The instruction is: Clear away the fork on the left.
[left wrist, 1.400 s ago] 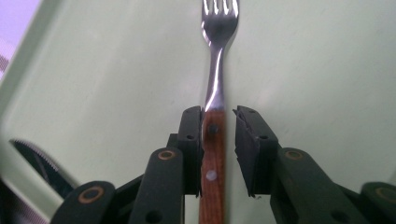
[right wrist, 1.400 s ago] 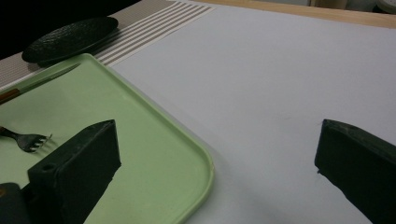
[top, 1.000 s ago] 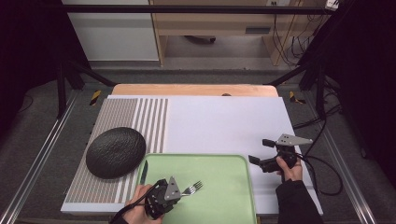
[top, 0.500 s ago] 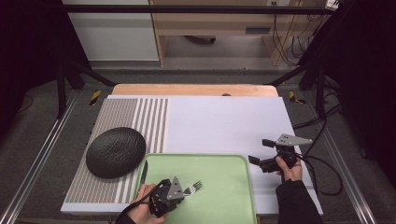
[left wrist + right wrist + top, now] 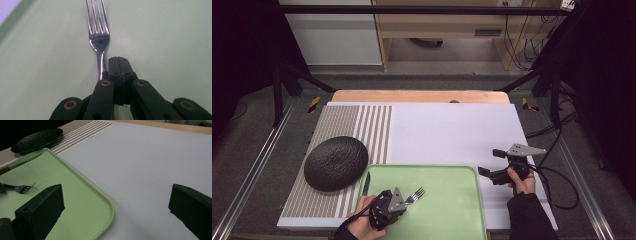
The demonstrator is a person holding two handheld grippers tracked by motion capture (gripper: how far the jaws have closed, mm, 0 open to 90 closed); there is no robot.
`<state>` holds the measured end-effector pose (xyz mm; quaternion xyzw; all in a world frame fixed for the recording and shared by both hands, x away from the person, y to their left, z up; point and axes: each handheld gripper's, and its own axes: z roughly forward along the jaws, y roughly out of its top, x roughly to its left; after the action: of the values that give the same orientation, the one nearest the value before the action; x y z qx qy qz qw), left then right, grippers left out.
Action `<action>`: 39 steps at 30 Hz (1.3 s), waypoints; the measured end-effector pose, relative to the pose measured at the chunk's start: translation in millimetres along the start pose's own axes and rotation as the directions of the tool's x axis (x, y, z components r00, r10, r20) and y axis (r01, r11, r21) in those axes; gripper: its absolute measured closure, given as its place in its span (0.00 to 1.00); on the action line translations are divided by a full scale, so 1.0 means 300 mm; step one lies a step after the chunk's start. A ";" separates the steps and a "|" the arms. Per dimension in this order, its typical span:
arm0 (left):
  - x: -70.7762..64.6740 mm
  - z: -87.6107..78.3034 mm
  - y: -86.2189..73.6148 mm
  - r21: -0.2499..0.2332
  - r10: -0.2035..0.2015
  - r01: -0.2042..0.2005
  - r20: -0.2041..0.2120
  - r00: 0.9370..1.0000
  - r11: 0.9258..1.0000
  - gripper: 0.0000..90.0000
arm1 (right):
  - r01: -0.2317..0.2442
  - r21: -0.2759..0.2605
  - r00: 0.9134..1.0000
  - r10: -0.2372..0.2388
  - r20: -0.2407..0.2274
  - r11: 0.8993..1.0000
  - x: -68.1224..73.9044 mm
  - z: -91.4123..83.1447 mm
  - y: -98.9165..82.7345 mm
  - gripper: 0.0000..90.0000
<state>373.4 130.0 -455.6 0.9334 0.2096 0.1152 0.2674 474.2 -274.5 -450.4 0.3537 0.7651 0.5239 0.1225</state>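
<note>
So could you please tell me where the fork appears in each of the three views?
High view: the fork lies low, left of centre, on the green tray.
Left gripper view: upper centre, tines up.
Right gripper view: far left edge.
Shared landmark: the green tray.

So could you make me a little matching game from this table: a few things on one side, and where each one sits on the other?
Things:
1. fork
2. knife
3. black plate
4. right gripper

Places:
A. on the striped mat, left of the tray
B. over the white sheet, right of the tray, jaws apart
C. along the green tray's left edge
D. over the tray, its handle at the shut left gripper

Pairs: 1-D, 2-C, 3-A, 4-B
</note>
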 end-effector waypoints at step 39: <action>0.074 -0.029 -0.053 0.004 -0.066 0.066 -0.076 0.995 0.998 1.00 | -0.003 0.001 1.000 0.003 -0.001 1.000 0.001 0.002 -0.001 0.00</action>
<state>385.1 156.2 -454.8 0.9218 0.2507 0.1409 0.2600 474.2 -273.9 -450.7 0.3544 0.7649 0.5240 0.1211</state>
